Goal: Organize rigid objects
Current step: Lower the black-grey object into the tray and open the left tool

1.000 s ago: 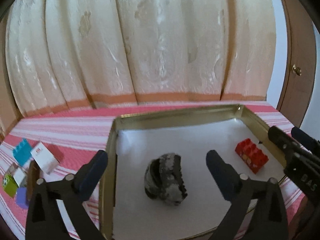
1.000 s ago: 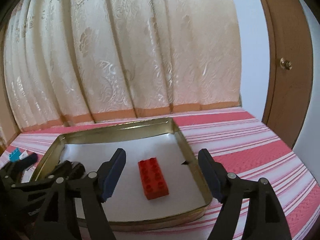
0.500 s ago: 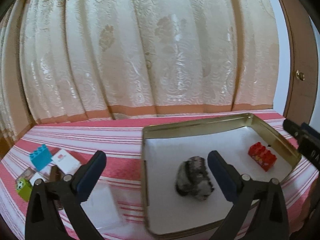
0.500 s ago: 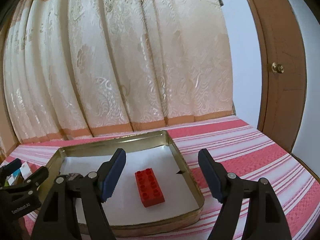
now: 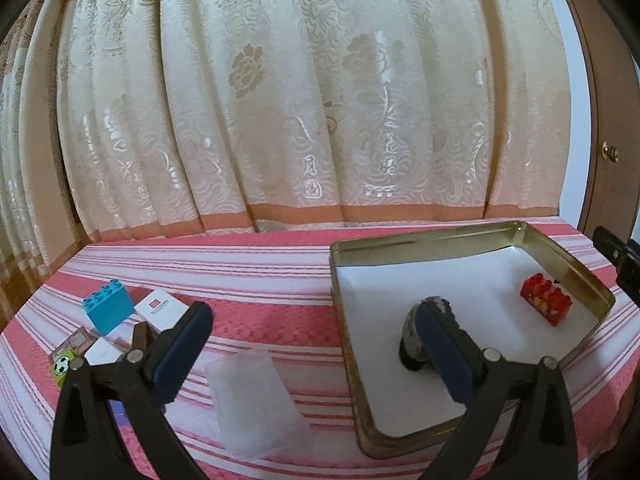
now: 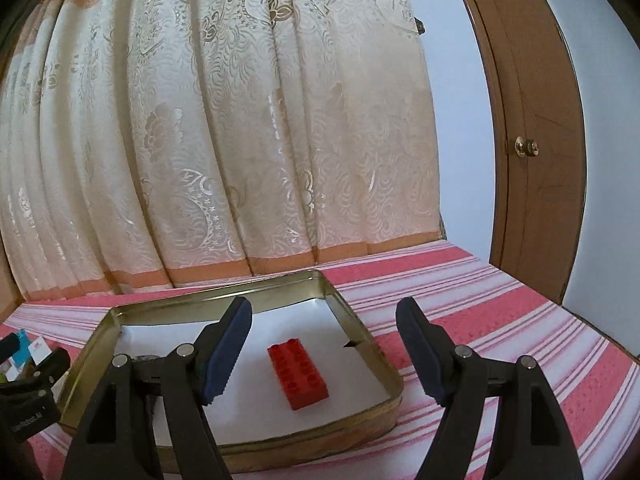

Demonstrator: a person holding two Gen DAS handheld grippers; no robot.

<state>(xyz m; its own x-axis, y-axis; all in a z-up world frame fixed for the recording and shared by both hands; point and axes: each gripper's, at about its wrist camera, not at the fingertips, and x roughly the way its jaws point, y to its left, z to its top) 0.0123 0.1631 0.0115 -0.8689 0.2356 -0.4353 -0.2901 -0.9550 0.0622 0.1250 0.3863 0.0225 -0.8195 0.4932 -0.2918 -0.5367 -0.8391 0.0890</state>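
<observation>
My left gripper (image 5: 312, 336) hangs with jaws spread wide, gripping nothing, above the striped cloth (image 5: 260, 272); a clear plastic case (image 5: 256, 404) lies between its fingers. My right gripper (image 6: 324, 344) is equally agape and empty, poised over the gold tin tray (image 6: 360, 328). The red brick (image 6: 298, 376) lies flat on the tray's white liner (studs up), near a grey stone (image 5: 420, 340). Left of the tray sit a blue brick (image 5: 108, 310) and a white box (image 5: 162, 312).

Black tool (image 5: 312, 340) arms, blue pads (image 5: 182, 344), silver rivets.
</observation>
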